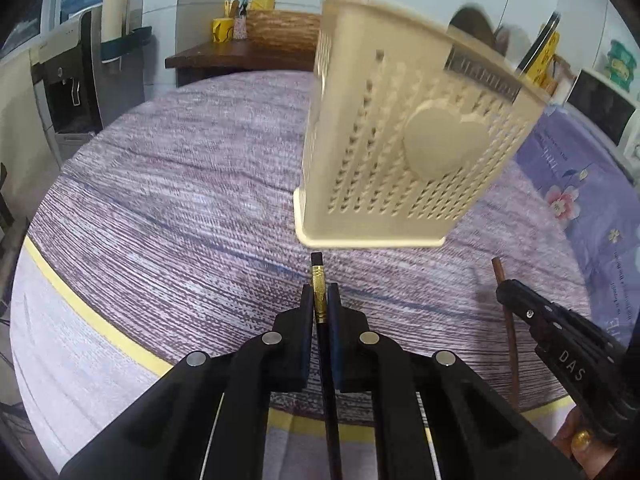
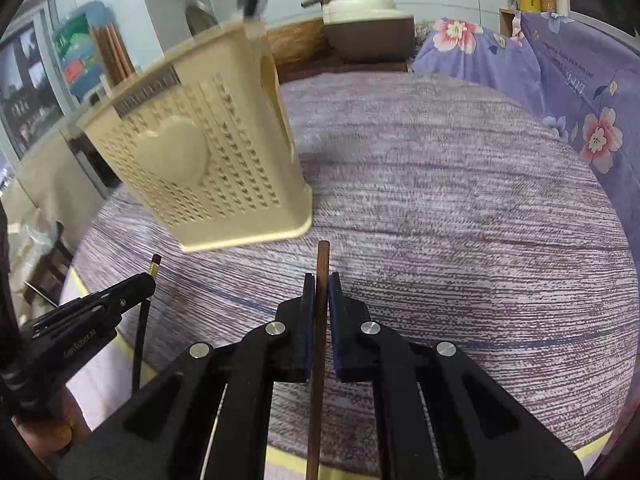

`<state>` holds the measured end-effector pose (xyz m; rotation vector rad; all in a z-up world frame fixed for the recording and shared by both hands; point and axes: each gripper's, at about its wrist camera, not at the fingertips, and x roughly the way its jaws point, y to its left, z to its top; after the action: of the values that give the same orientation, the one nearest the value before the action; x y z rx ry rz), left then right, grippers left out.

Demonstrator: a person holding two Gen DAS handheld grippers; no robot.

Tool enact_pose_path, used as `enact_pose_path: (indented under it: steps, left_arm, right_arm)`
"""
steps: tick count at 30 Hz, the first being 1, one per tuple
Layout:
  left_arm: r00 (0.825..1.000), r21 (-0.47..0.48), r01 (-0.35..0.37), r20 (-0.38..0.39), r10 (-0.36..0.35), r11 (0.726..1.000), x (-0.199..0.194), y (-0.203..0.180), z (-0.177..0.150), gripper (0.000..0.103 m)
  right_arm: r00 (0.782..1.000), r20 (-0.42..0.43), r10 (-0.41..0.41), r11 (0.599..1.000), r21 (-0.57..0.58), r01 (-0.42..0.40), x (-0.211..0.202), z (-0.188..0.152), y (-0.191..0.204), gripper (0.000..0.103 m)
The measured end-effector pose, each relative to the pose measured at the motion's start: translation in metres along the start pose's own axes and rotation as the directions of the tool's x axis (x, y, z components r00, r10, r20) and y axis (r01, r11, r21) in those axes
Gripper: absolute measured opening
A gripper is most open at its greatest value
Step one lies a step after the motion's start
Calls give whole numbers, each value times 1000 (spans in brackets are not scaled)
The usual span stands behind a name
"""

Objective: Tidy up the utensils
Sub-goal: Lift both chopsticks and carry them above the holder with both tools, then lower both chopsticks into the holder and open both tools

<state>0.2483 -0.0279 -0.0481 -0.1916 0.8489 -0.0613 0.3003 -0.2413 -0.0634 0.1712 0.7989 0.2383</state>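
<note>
On the round table [image 1: 168, 184], under its purple woven cloth, stands the cream perforated utensil holder [image 1: 400, 152], heart emblem facing me, just beyond both my grippers. Brown chopsticks [image 2: 114, 54] already stand in its far compartment. My left gripper [image 1: 320, 300] is clamped on a black pencil [image 1: 319, 292]: gold ferrule and black eraser end point forward toward the holder's base, shaft runs back between the pads. My right gripper [image 2: 321, 292] is clamped on a brown chopstick [image 2: 321, 272], tip forward, just short of the holder's near corner. Both items are held above the cloth, apart from the holder. Purple floral fabric [image 2: 560, 80] lies beyond the table to my right.
</note>
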Motion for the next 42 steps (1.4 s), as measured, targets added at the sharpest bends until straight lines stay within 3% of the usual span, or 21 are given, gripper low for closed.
enact_pose_path:
  steps: [4,12,21,30,36,42]
  left_arm:
    - [994,-3,59,91,-59,998,-42,2,13,8]
    - [959,36,91,268,-97,995,-117,5,32,8]
    - [947,55,71,311,-85,996,-127,5,37,8]
    - [930,57,115,344,-128,992,-148,10,45,8]
    - [902,91,141,398,-166,986,-171,0,77,8]
    - [859,106,216,451,-241,971,-207,-12,145,8]
  right_arm:
    - [991,100,89,996,-7,-89,-42,8,-1,8]
    - [956,255,147,989,-45,-140,-126,25,-5,8]
    - [947,283,155,988,-70,-140,-147,29,5,8]
    - [932,312,187,982,-96,-164,-166,41,8,8]
    - [904,373,209,972,-184,-149,-189,88,35,8]
    - [874,435,217,964,-238,-121,-218,169,69,8]
